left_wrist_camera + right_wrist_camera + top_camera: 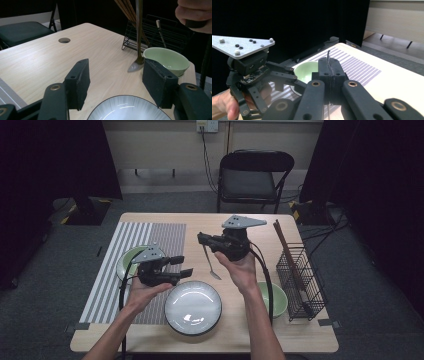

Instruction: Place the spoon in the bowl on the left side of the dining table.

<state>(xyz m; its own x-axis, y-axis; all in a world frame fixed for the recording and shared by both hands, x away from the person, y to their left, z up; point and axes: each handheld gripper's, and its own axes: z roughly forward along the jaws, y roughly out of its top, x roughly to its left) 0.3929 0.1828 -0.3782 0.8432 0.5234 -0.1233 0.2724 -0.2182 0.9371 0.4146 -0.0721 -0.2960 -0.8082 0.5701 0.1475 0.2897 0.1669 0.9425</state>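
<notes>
The right gripper (pixel 201 239) has its jaws pressed together on the thin handle of a metal spoon (pixel 210 265), which hangs upright with its bowl tip just above or on the table (pixel 165 220) between the grey plate (pixel 193 307) and the wire rack (pixel 300 280). The left gripper (pixel 182 266) stands with its jaws apart and nothing between them, above the plate's far rim. The spoon seems to be mid-carry, probably toward the plate or a bowl; the next move calls for keeping the slim, smooth handle from swivelling in the pads while lowering it. The plate is glossy and round with a dark rim, the green bowl (pixel 274 298) beside the rack looks glazed, and a second green bowl (pixel 128 260) sits on the striped woven mat (pixel 125 240). The rack holds wooden chopsticks (pixel 285 245).
</notes>
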